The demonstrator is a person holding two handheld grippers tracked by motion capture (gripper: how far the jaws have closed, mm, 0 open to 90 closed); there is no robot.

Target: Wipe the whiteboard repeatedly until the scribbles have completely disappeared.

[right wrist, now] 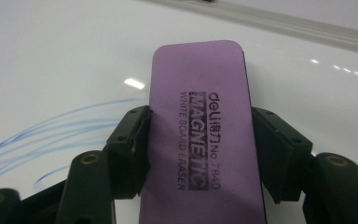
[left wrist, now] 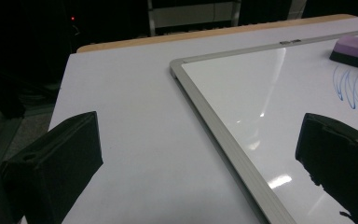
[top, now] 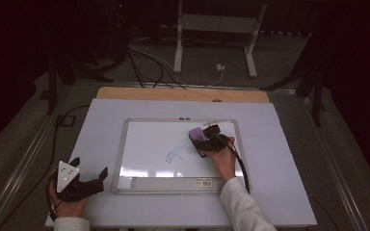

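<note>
Eraser (right wrist: pixel 205 135): purple, on the whiteboard (top: pixel 149 139), beside blue marker strokes (top: pixel 176 153).
Handling: probably light, foam-soft on top, felt below; best pinched across the long sides, mid-length.
Right hand-held gripper (right wrist: pixel 200 149): clamped on both long sides of the eraser.
Left hand-held gripper (top: pixel 89 178): jaws spread, nothing between, resting on the counter (top: pixel 96 125) near the whiteboard's corner.

**Purple eraser on the whiteboard**

Purple magnetic whiteboard eraser (right wrist: pixel 200 130), rounded corners, black print on top, black felt base. Sits flat on the whiteboard (top: pixel 144 139), upper right part, right beside faint blue marker streaks (top: pixel 176 153), pinched by its long sides.
</note>
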